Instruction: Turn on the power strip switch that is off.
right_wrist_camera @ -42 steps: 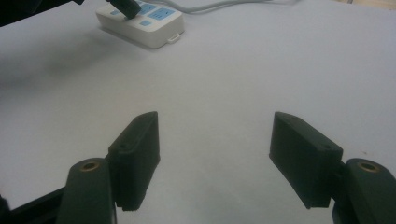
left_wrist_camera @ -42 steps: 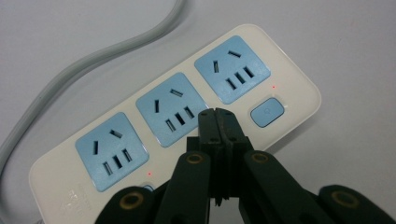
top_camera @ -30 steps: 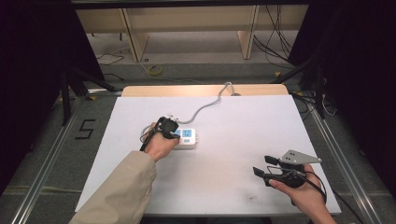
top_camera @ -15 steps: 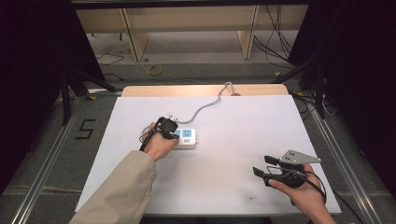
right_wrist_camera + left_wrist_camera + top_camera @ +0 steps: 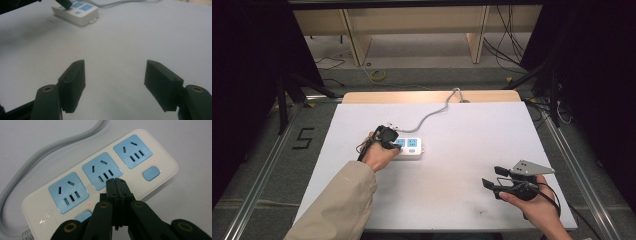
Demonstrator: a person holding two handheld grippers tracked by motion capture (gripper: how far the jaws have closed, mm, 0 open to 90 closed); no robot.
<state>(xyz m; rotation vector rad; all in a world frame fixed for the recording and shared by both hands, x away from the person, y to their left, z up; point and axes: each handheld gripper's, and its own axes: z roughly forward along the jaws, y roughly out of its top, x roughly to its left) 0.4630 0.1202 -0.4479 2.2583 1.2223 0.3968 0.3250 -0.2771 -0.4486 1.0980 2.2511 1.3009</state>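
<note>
Bright even light, dark surroundings, soft shadows.

One power strip [image 5: 100, 177] is lying on the table [image 5: 462, 200], showing three blue sockets [image 5: 68, 192] and two blue buttons [image 5: 151, 173], one partly hidden behind the jaws, plus two small red lights [image 5: 89, 204]. One grey cable [image 5: 432, 112] is running off it. Two grippers are showing: left [image 5: 393, 142], right [image 5: 494, 176], each with two black jaws.
</note>
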